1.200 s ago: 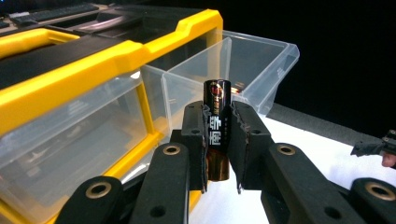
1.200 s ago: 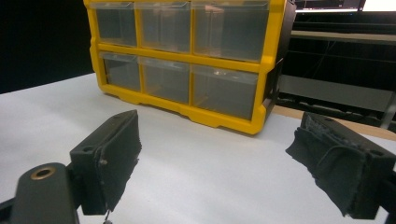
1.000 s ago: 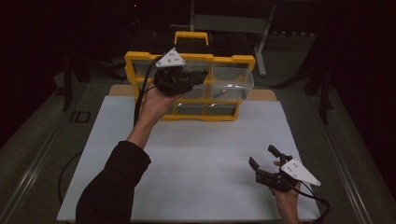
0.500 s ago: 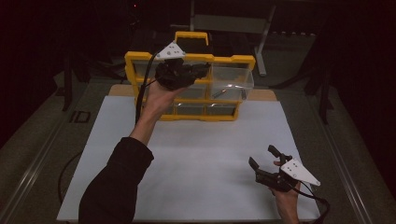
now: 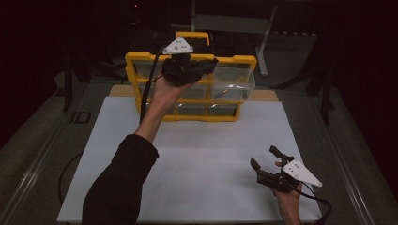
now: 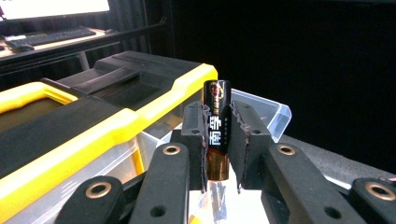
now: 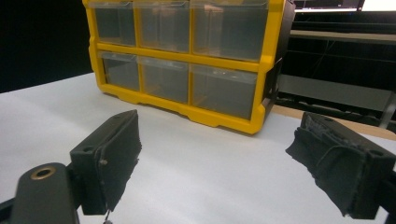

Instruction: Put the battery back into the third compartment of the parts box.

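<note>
High view, read from left to right. Upper left of centre: your left claw (image 5: 210, 64) is raised in front of the top row of the yellow drawer cabinet (image 5: 244, 60), its jaws clamped on a small dark battery (image 6: 217, 128). In the left gripper view the battery stands upright at centre frame, pinched at its middle so that both ends stay free, the bottom end pointing down toward the pulled-out clear drawer (image 6: 268, 114) behind it. That grip probably serves a drop into the drawer: the cell can fall straight once the pads part.

Right of the claw in the high view, this upper-right drawer (image 5: 234, 84) projects forward from the cabinet and holds a small thin object that is too small to identify.

Lower right: your right claw (image 5: 265, 159) rests low over the white table (image 5: 206, 154), well apart from the cabinet, jaws spread wide with nothing between them. In the right gripper view its two pads (image 7: 114, 154) frame bare table surface, the cabinet front (image 7: 187, 56) across the upper frame; it appears parked clear of the working hand.
</note>
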Demonstrator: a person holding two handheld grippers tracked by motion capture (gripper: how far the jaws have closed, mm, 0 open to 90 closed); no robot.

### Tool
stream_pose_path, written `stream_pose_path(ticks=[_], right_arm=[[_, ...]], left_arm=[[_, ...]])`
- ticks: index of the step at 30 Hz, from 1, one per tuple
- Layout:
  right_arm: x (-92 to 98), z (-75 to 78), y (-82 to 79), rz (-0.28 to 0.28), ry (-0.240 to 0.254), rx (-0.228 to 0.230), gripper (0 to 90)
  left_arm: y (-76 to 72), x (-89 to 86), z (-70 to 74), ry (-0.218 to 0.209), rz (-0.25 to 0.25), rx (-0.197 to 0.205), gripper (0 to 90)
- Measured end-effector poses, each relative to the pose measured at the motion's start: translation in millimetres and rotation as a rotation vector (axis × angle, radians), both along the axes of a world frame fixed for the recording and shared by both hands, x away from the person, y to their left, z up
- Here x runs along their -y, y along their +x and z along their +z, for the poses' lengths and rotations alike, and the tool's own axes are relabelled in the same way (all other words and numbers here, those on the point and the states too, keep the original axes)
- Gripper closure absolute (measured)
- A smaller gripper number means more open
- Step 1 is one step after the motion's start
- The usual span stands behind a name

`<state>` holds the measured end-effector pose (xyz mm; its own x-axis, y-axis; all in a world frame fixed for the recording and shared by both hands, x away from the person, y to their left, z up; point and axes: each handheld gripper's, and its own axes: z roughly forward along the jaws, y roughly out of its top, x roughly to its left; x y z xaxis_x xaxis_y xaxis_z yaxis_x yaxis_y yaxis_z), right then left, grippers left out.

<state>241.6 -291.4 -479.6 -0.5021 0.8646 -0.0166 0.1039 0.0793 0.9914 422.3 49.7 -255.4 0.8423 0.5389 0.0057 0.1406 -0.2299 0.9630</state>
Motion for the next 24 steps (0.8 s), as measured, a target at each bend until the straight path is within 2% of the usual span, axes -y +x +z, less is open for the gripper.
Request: stream_pose_path(ticks=[24], right_arm=[[1.0, 0.5, -0.1, 0.0, 0.001, 0.007, 13.7]], left_arm=[[0.3, 23.9, 9.5, 0.019, 0.001, 0.018, 77.6]])
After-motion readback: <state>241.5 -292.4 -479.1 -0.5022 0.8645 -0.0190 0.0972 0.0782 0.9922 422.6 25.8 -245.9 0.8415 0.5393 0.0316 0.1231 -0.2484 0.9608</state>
